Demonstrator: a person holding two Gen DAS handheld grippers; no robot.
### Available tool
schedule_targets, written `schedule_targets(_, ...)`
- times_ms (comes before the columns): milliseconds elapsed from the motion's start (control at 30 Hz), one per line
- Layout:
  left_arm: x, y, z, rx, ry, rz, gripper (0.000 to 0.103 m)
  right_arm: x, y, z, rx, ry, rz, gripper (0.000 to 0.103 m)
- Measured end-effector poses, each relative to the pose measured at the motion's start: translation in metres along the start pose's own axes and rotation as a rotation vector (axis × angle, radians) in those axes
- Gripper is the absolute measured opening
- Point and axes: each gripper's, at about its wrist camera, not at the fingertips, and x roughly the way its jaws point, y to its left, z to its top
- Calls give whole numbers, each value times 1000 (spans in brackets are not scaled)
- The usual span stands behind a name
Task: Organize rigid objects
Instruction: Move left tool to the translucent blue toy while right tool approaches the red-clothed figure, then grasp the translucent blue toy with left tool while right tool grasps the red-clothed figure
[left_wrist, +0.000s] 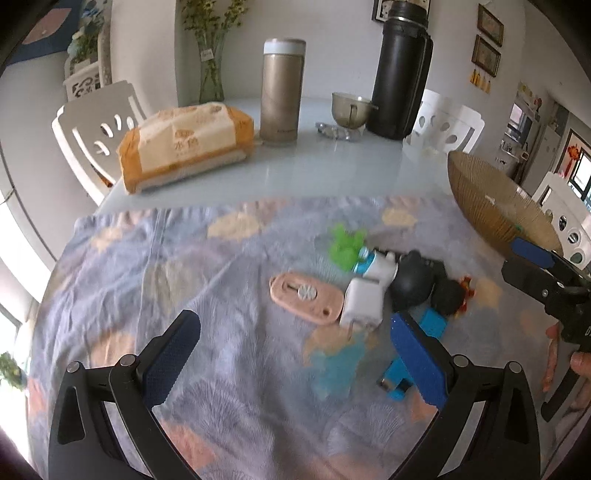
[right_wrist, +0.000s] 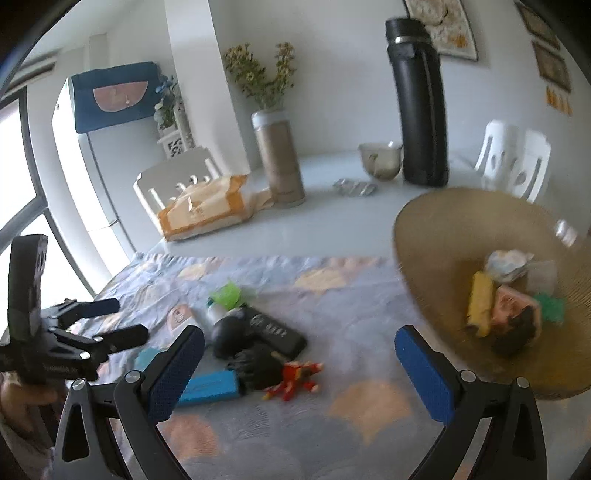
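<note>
A pile of small objects lies on the patterned cloth (left_wrist: 166, 266): a pink flat case (left_wrist: 304, 297), a white charger (left_wrist: 364, 299), a green toy (left_wrist: 345, 245), a black round object (left_wrist: 412, 280), a blue block (right_wrist: 210, 387), a black remote (right_wrist: 275, 330) and a red figure (right_wrist: 297, 374). A tan woven bowl (right_wrist: 436, 236) at the right holds several objects, among them a yellow one (right_wrist: 480, 299). My left gripper (left_wrist: 295, 354) is open and empty, just short of the pile. My right gripper (right_wrist: 299, 369) is open and empty, above the cloth near the red figure.
Farther back on the pale table (left_wrist: 295, 162) stand a tissue pack (left_wrist: 184, 146), a gold flask (left_wrist: 282, 88), a tall black thermos (left_wrist: 400, 70) and a glass cup (left_wrist: 351, 109). White chairs (left_wrist: 96, 133) stand around the table.
</note>
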Motion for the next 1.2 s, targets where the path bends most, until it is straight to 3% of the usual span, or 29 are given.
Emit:
schedule_targets(233, 17, -7, -17, 36, 41, 66, 103, 29, 15, -11, -49, 92, -37, 103)
schedule_targets(467, 29, -10, -18, 28, 114, 78, 103, 63, 20, -16, -94, 251, -105, 103)
schedule_targets(533, 27, -10, -19, 29, 114, 79, 103, 67, 15, -17, -45, 270, -66, 103)
schedule_targets(1033, 27, -10, -19, 30, 116, 81, 103, 66, 15, -16, -38, 262, -66, 103)
schedule_targets(1100, 27, -10, -19, 30, 116, 81, 103, 65, 17, -16, -41, 257, -63, 98)
schedule_targets(1167, 27, -10, -19, 30, 116, 81, 103, 62, 18, -14, -48, 245, -40, 79)
schedule_targets(1200, 27, -10, -19, 30, 116, 81, 103, 61, 19, -14, -51, 240, -26, 77)
